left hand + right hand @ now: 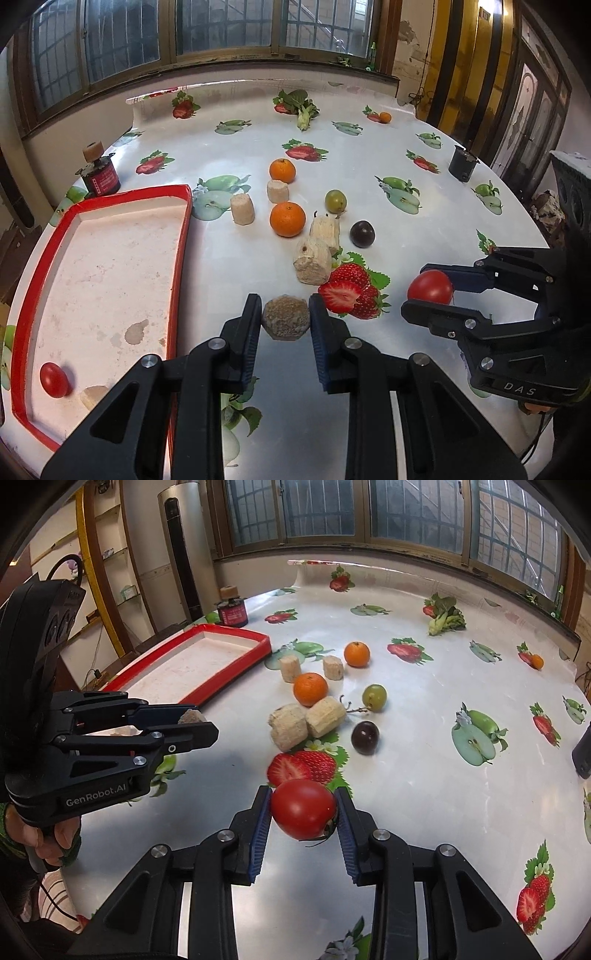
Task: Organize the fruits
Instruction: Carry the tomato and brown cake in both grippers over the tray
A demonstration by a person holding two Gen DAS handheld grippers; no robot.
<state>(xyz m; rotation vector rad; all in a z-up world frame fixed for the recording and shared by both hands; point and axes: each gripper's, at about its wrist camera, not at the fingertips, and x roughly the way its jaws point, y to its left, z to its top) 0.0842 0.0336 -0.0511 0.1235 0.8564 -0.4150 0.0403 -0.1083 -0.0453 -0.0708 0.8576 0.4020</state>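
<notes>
**Both grippers loaded above the bench**

The left gripper (286, 321) has its fingers clamped on a brownish chunk (286, 317), perhaps corn cob. The right gripper (303, 812) pinches a tomato (303, 808). The red tray (181, 258) sits at the bench's left edge.

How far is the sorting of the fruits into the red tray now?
Done: one tomato lies in the red tray. In hand: the left hand-held gripper grips a brown chunk, and the right hand-held gripper a red tomato. Left on the table: two oranges, two grapes, several pale chunks.
</notes>
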